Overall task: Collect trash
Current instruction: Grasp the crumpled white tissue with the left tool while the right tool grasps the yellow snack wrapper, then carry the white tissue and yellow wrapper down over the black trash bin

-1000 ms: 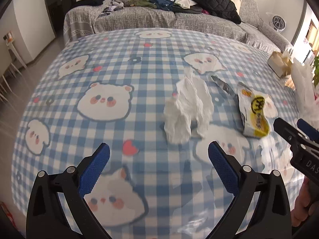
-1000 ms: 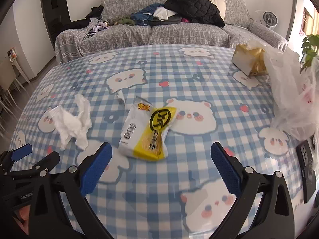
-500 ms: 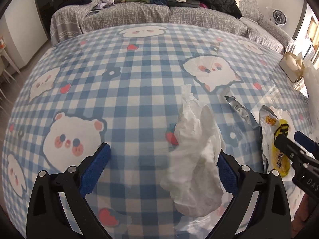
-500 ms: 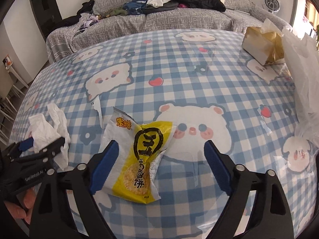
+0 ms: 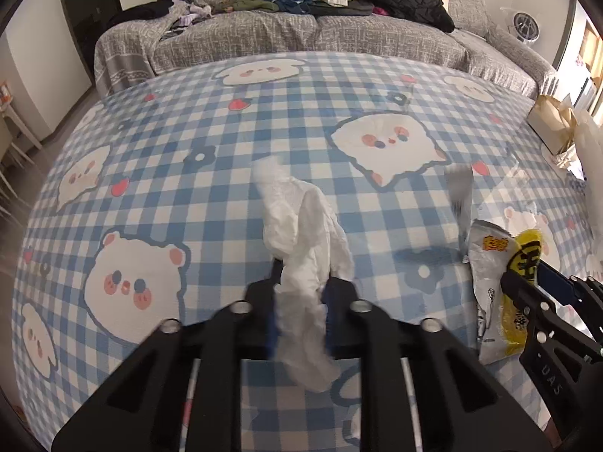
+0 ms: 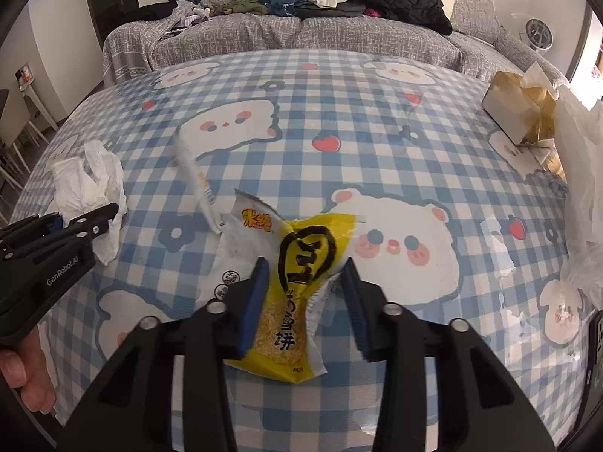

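Note:
My left gripper [image 5: 301,282] is shut on a crumpled white tissue [image 5: 305,233], which sticks up between the fingers; it also shows in the right wrist view [image 6: 88,184] with the left gripper [image 6: 86,222] on it. My right gripper [image 6: 305,282] is nearly closed around a yellow and white snack wrapper [image 6: 297,260] lying on the table, with both pads against its sides. The wrapper also shows in the left wrist view [image 5: 501,282] with the right gripper [image 5: 527,286] on it. A torn wrapper strip [image 6: 196,184] lies just left of the wrapper.
The table carries a blue checked bear tablecloth [image 6: 377,120]. A tan tissue box [image 6: 516,113] and a white plastic bag [image 6: 580,173] are at the right edge. A grey sofa [image 6: 301,34] piled with clothes stands behind.
Both grippers moved forward and closed: the left one onto the tissue, the right one around the snack wrapper.

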Tool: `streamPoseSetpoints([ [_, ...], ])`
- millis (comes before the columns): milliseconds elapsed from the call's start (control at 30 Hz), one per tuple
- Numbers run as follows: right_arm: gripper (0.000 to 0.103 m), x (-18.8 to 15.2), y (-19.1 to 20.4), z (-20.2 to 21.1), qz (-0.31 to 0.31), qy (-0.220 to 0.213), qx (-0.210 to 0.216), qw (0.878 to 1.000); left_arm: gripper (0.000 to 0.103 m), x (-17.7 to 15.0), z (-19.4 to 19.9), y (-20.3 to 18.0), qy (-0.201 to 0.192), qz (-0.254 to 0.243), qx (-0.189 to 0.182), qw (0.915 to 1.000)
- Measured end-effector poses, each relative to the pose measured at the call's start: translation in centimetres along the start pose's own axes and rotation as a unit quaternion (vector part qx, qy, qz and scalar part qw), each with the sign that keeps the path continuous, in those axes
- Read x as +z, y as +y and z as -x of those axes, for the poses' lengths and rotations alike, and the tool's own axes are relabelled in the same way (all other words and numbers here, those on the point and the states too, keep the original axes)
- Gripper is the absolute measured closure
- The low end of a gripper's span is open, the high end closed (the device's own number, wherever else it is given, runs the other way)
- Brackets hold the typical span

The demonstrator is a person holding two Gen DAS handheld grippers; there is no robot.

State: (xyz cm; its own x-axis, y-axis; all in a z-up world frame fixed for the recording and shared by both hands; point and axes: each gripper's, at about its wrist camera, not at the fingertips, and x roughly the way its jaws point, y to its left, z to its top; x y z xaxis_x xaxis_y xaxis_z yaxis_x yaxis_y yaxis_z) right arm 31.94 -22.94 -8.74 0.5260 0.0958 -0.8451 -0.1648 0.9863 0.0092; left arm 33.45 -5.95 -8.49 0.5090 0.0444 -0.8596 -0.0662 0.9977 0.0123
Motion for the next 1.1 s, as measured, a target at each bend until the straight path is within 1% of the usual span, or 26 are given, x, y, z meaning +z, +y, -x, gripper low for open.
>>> streamPoseSetpoints([
  [133, 0.081, 0.1, -0.8, 0.0, -0.011, 0.002, 0.017, 1.000, 0.092, -0.2, 0.1, 0.0, -0.002, -0.001, -0.001, 1.0000],
  [233, 0.087, 0.2, -1.0, 0.3, -0.012, -0.003, 0.018, 1.000, 0.093, -0.3, 0.2, 0.0, -0.002, -0.001, -0.002, 1.0000],
  [300, 0.088, 0.3, -1.1, 0.6, -0.012, -0.007, 0.017, 1.000, 0.094, -0.3, 0.2, 0.1, -0.001, 0.000, -0.005, 1.0000],
  [433, 0.089, 0.4, -1.2, 1.1, -0.013, -0.011, 0.016, 1.000, 0.094, -0.6, 0.4, 0.4, 0.000, 0.003, -0.012, 0.9999],
  [867, 0.090, 0.3, -1.8, 2.8, -0.016, -0.021, 0.005, 1.000, 0.094, -1.0, 1.5, 0.6, -0.002, 0.000, -0.015, 0.9999],
  [1100, 0.090, 0.2, -1.8, 4.7, -0.019, -0.032, 0.004, 0.999, 0.094, -1.4, 3.8, 0.2, -0.010, -0.008, -0.012, 0.9998],
])
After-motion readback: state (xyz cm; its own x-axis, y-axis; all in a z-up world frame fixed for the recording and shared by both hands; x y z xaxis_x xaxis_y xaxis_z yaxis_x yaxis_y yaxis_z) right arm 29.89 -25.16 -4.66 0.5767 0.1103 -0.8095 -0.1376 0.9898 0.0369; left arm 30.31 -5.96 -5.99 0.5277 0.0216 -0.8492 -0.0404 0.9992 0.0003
